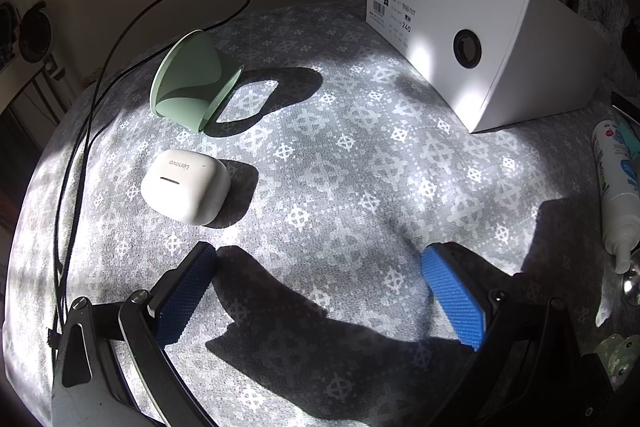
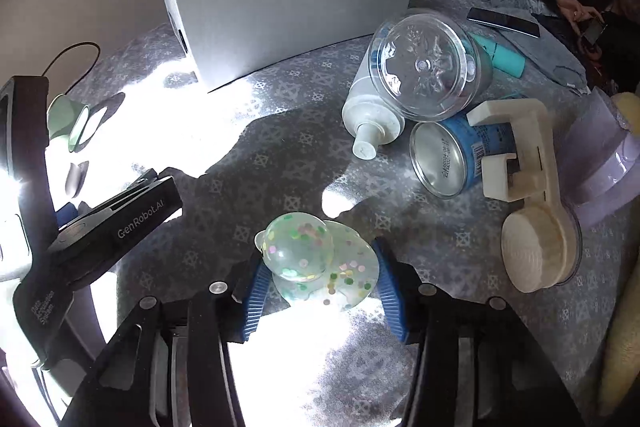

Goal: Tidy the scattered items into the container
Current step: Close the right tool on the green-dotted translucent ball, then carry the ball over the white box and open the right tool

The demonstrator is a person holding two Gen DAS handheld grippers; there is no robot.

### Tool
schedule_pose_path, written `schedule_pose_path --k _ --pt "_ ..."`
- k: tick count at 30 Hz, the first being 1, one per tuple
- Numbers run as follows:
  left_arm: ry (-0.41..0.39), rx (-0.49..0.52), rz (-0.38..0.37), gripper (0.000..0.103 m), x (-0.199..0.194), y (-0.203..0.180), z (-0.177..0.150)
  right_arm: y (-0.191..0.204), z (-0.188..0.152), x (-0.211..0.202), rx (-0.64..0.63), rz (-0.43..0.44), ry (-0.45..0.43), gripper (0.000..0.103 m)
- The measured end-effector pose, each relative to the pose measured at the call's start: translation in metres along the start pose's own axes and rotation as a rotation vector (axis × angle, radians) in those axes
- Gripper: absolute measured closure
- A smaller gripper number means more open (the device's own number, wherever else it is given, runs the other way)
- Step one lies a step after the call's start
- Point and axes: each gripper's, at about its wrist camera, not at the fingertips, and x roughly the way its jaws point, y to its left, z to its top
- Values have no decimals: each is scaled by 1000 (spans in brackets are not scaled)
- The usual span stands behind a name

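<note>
My left view alone shows the white earbud case (image 1: 186, 185) and tipped green cup (image 1: 192, 83) on the patterned surface (image 1: 360, 155), with the white box (image 1: 480, 39) behind; my left tool (image 1: 320, 291) hovers spread wide, holding nothing. My right view shows a clear jar (image 2: 424, 63), can (image 2: 444, 157) and bottle (image 2: 372, 107); my right tool (image 2: 318, 279) pinches the confetti duck (image 2: 316, 259). I cannot see inside the box.

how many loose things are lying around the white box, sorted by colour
White: 3, earbud case, spray bottle, suction handle
Green: 1, cup
Blue: 1, tin can
Clear: 2, confetti duck between the right gripper fingers, round jar
Total: 7, beside the box
</note>
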Motion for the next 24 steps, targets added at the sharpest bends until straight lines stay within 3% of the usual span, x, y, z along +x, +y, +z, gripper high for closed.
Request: schedule_pose_path --k 3,6,12,15,17,22,24 --pt "-1 -1 0 0 0 0 0 -5 6 -39 36 38 -139 56" --pt "-2 0 0 0 1 3 1 -6 29 -76 6 -9 -288 56" --pt "-3 0 0 0 1 3 1 7 140 -82 -50 -11 -436 56" --pt "-3 1 2 0 1 3 2 30 195 -53 -104 -16 -422 56" --pt "-3 0 1 0 3 4 3 46 217 -26 -158 -16 -362 56" --pt "-4 1 1 0 1 4 2 68 219 32 -220 -45 -193 53" --pt "-4 1 2 0 1 3 1 69 212 39 -255 -26 -171 28"
